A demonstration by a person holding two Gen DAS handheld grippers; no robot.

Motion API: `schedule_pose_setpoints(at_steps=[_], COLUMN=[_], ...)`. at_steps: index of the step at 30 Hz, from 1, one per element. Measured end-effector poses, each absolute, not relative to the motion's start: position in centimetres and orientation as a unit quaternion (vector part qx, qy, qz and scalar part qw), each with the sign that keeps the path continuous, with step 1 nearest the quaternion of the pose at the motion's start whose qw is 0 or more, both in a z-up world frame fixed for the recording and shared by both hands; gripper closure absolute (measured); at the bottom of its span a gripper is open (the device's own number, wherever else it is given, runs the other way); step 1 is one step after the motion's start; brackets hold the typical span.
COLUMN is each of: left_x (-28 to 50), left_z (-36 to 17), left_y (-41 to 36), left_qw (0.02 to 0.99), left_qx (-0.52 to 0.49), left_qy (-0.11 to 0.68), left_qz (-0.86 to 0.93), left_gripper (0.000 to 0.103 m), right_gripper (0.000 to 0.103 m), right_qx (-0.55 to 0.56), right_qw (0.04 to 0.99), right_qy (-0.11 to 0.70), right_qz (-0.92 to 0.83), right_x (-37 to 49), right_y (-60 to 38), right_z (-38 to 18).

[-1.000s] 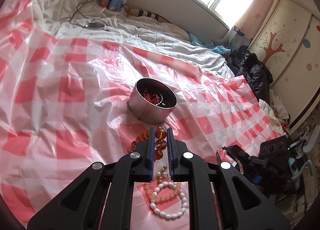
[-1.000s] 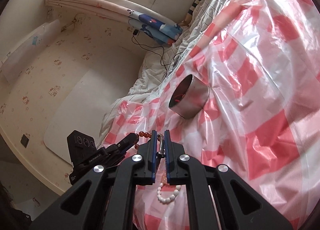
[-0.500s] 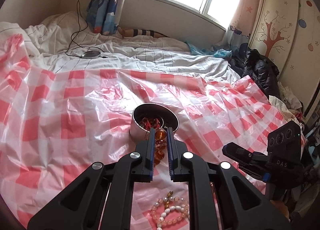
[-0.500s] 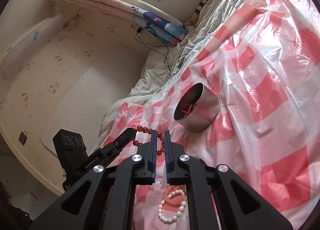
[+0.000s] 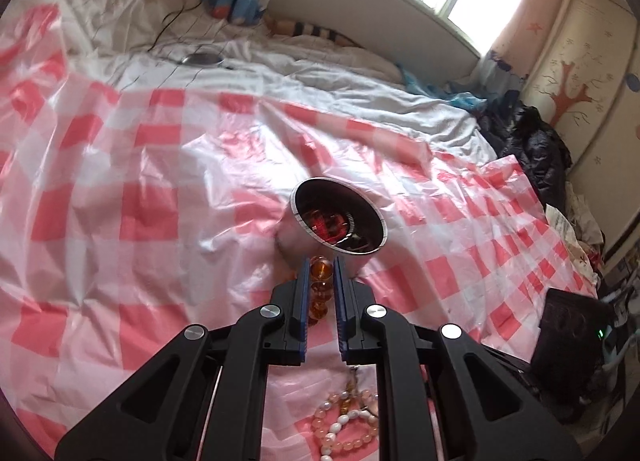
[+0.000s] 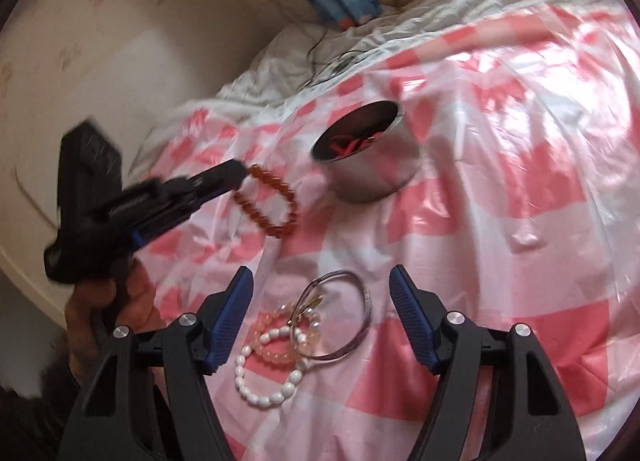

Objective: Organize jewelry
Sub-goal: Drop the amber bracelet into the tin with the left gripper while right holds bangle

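Note:
My left gripper (image 5: 321,265) is shut on an amber bead bracelet (image 5: 320,272) and holds it in the air just in front of a round metal tin (image 5: 338,221) with red jewelry inside. In the right wrist view the left gripper (image 6: 236,173) holds the amber bracelet (image 6: 272,201) hanging left of the tin (image 6: 368,157). My right gripper (image 6: 320,281) is open and empty above a small pile: a silver bangle (image 6: 340,315), a pink bead bracelet (image 6: 276,341) and a white pearl bracelet (image 6: 264,385).
A red and white checked plastic sheet (image 5: 120,201) covers the bed. White bedding (image 5: 280,69) with a cable lies beyond it. A wall (image 6: 100,41) runs along the bed's left side. Dark clothes (image 5: 536,149) lie at the right.
My left gripper has carried the amber bracelet closer to the tin. My right gripper has opened wide and now hangs over the bangle and bracelets.

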State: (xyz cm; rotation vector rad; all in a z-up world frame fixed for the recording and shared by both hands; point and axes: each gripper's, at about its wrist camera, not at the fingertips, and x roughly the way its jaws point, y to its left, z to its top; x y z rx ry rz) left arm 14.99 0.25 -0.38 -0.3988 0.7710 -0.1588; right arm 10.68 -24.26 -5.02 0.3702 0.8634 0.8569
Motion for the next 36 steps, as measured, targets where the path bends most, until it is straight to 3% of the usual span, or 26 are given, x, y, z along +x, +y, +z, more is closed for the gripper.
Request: schedule_pose_setpoints(at_steps=[3,5,10,12,13,14,23,31,36], left_x=[14.8,14.8,14.8,14.9,14.8,14.8,14.3,17.6,22.4], left_z=[-0.5,-0.6,-0.7,-0.6,-0.5,-0.4,1.2,2.9,0.6], left_y=[1.6,1.9,1.9,1.8,1.8,1.8,1.6,0.2,-0.7], left_qw=[0.9,0.899,0.899,0.899,0.9,0.9,0.909,0.912,0.897], left_qx=[-0.227,-0.229,-0.229,-0.228,-0.228,-0.229,-0.24,-0.254,-0.259], left_qy=[0.365,0.366,0.366,0.365,0.364,0.363,0.324,0.276,0.318], left_qz=[-0.076,-0.072,-0.074,-0.076,-0.077,-0.077,-0.107,-0.162,-0.166], left_gripper=[0.093,0.093,0.093,0.093,0.093,0.093,0.093,0.093,0.092], right_gripper=[0.035,0.025,0.015,0.02,0.04,0.044,0.044,0.044,0.044], right_qx=[0.092,0.068,-0.033,-0.06,-0.059,-0.05,0.054,0.049,0.048], right_qw=[0.822,0.811,0.803,0.808,0.809,0.812,0.825,0.854,0.862], right_qy=[0.41,0.43,0.449,0.443,0.443,0.443,0.409,0.374,0.37], right_qz=[0.385,0.391,0.391,0.383,0.382,0.377,0.386,0.358,0.344], right_x=[10.5,10.9,9.8,9.2,9.1,9.2,10.5,13.3,15.3], right_y=[-22.0,-20.8,-17.9,-17.3,-17.4,-17.7,-21.1,-21.4,-21.4], right_z=[-4.7,-5.3,-6.3,-6.5,-6.6,-6.6,-3.8,-0.7,-0.4])
